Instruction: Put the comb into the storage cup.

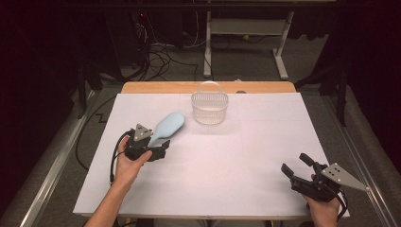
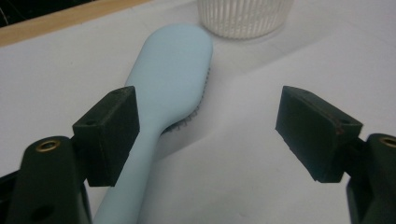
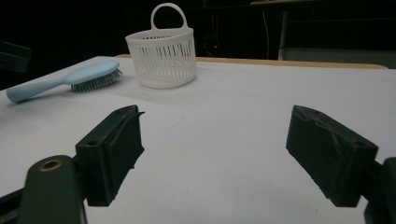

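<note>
L hand-held gripper (image 1: 158, 150) at blue hairbrush (image 1: 166, 127), basket (image 1: 209, 108) nearby

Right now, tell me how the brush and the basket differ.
The brush is pale blue and solid-backed; the basket is white and slatted. The brush lies flat, bristles down; the basket stands upright with its handle raised. The brush lies by the left tongs; the basket stands farther back. Both rest on the white table.
</note>
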`<state>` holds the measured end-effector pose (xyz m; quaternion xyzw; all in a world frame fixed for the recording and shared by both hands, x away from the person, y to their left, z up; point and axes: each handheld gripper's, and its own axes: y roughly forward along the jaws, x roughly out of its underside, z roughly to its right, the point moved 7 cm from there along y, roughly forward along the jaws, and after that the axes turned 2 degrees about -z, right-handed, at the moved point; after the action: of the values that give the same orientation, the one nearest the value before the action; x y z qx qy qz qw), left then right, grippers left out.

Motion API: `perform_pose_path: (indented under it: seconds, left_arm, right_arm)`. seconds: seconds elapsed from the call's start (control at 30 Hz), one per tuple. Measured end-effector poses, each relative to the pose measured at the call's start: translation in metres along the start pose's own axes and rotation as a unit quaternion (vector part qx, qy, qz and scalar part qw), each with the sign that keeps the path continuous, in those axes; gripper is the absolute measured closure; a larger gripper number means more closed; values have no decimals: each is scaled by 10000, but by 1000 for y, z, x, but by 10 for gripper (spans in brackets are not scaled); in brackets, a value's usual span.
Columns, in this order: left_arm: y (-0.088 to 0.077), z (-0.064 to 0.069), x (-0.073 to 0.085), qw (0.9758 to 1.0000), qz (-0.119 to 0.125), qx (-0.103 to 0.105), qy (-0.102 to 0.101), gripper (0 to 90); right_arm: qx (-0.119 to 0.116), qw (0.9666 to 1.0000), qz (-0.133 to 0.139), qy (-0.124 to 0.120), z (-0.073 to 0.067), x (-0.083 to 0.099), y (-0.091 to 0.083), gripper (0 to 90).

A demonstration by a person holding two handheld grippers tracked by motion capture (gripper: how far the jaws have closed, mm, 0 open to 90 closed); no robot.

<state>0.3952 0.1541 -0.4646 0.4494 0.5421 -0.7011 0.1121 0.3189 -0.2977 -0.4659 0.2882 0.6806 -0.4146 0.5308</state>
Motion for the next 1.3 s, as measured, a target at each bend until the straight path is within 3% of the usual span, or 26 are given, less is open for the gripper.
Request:
perform_pose_path:
  seconds: [0.07,0.37,0.7,1.03,1.17,1.3]
  left_arm:
    - [1,-2,1,9999,-134,11,-50,202]
    - [4,-11,-2,9988,-438,-135,-146,275]
    - [7,-22,-5,9953,-924,-276,-3,277]
    - [24,-34,-3,9881,-1510,-291,63,303]
    - [30,-40,-2,9848,-1734,-119,2,334]
    - [36,-43,-1,9819,-1893,-99,19,348]
  right_arm:
    - [-3,10000,-7,-2,0,0,0,186]
    - [-22,10000,5,9,1,0,0,186]
    - [-46,10000,-23,-17,-1,0,1,189]
    - [-78,10000,-14,-23,-1,0,1,190]
    - [-84,10000,-5,-34,-1,0,1,190]
    - [-92,10000,-15,-25,-1,0,1,190]
